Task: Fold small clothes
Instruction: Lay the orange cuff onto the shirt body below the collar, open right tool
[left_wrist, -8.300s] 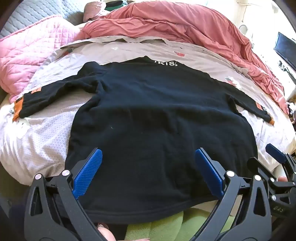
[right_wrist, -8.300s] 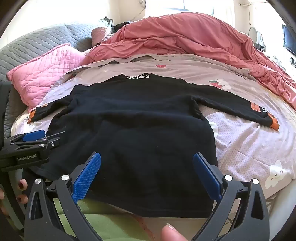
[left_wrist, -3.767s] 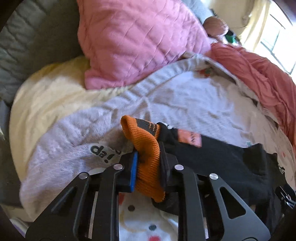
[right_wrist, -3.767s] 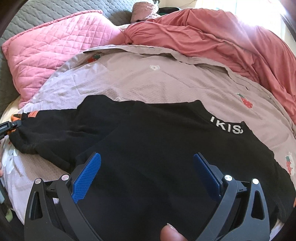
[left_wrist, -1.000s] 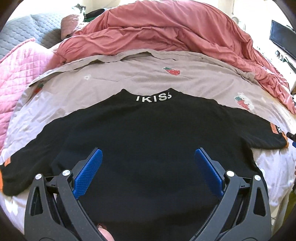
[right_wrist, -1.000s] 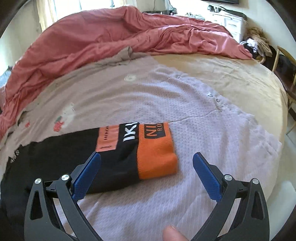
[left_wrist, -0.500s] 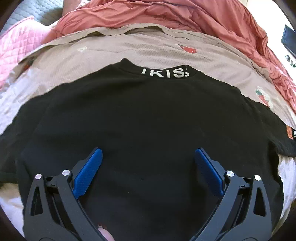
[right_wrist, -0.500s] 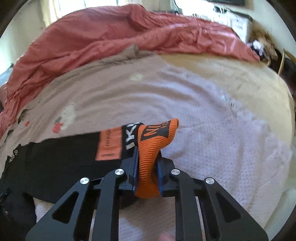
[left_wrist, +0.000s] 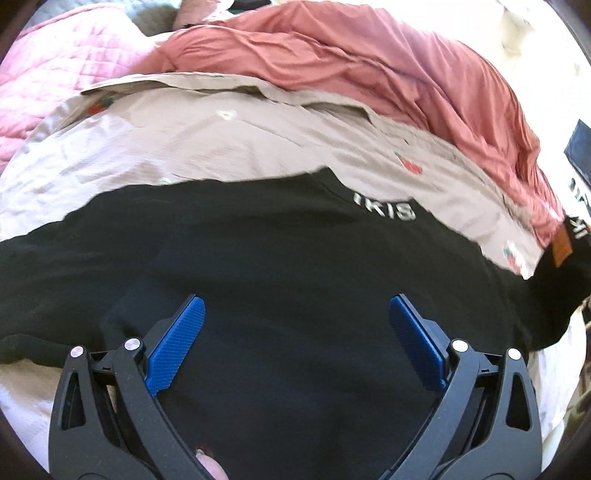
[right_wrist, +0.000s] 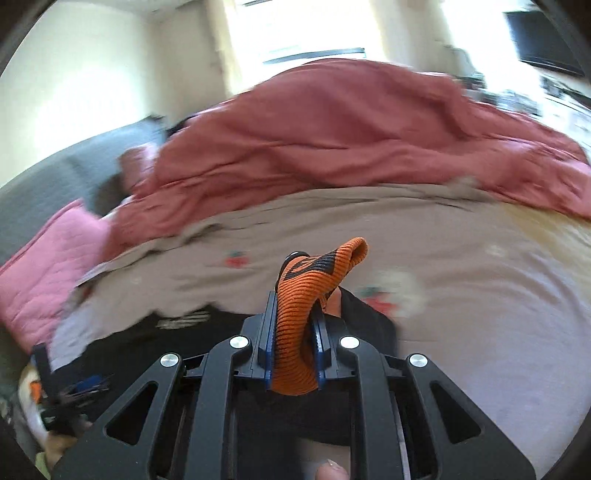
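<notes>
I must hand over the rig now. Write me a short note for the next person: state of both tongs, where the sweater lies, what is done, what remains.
Right tongs: shut on the orange cuff of one sleeve, which is lifted off the bed; the jaws closed within the last second.
Left tongs: open, holding nothing, above the body of the black sweater.
Sweater: spread flat on the beige sheet, collar lettering toward the red duvet.
Done: right sleeve gripped.
Left: probably lay this sleeve across the body, then fold the body. Whether the other sleeve is folded already cannot be told.
</notes>
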